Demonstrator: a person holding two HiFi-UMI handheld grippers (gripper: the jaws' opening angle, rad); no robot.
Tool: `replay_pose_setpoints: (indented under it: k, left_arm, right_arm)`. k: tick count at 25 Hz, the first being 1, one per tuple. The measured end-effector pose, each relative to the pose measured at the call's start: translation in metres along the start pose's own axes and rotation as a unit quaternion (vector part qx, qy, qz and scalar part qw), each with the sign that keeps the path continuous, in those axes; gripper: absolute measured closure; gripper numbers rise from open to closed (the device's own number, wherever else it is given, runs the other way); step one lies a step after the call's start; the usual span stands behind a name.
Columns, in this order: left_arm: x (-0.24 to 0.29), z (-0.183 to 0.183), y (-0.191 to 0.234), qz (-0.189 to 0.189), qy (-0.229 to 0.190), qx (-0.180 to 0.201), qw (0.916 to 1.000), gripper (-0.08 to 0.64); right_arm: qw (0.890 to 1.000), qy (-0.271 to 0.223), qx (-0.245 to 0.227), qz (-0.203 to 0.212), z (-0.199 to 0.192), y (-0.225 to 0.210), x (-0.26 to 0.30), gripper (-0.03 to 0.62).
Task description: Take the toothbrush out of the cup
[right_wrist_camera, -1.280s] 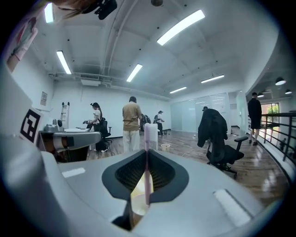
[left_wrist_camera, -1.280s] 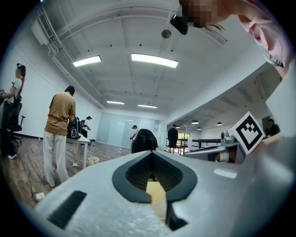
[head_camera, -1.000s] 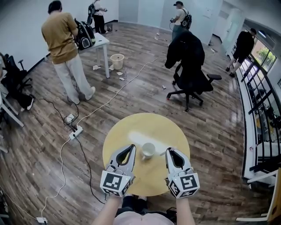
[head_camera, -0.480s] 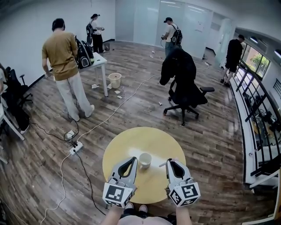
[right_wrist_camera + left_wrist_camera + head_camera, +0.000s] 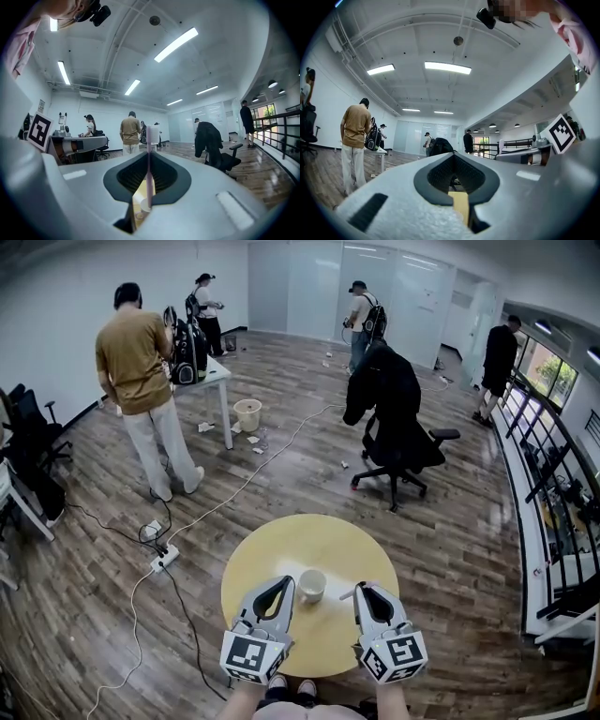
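Observation:
A white cup (image 5: pixel 312 584) stands upright on the round yellow table (image 5: pixel 300 540), between my two grippers. My right gripper (image 5: pixel 359 588) is to the right of the cup and is shut on the toothbrush (image 5: pixel 348 593). In the right gripper view the pink handle of the toothbrush (image 5: pixel 148 178) stands upright between the jaws, its white head on top, and the cup (image 5: pixel 139 206) shows low behind it. My left gripper (image 5: pixel 284 581) sits just left of the cup, shut, with nothing in it. In its own view, the left gripper (image 5: pixel 454 156) shows only the table through the jaw gap.
A black office chair (image 5: pixel 398 427) draped with a dark jacket stands beyond the table. A person in a tan shirt (image 5: pixel 139 381) stands at the far left by a white desk (image 5: pixel 214 376). Cables and a power strip (image 5: pixel 161 560) lie on the wooden floor at the left. A railing (image 5: pixel 553 493) runs along the right.
Both grippers have lifted a little, with the toothbrush still in the right one. The head view has swung upward, so the table sits lower in the picture.

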State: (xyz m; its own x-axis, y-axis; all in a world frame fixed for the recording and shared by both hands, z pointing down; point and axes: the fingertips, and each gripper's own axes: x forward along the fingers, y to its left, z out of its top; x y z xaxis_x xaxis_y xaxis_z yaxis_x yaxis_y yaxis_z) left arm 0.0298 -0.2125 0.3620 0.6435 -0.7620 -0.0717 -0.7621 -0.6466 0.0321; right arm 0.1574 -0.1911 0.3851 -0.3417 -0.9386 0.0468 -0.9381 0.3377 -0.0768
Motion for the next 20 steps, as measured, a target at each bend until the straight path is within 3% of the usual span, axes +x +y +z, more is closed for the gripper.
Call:
replay_pose_setpoints:
  k: [20]
  left_arm:
    - [-0.003, 0.008, 0.018, 0.022, -0.012, 0.003, 0.9997, 0.563]
  right_arm:
    - [1.0, 0.0, -0.008, 0.012, 0.005, 0.009, 0.016, 0.569]
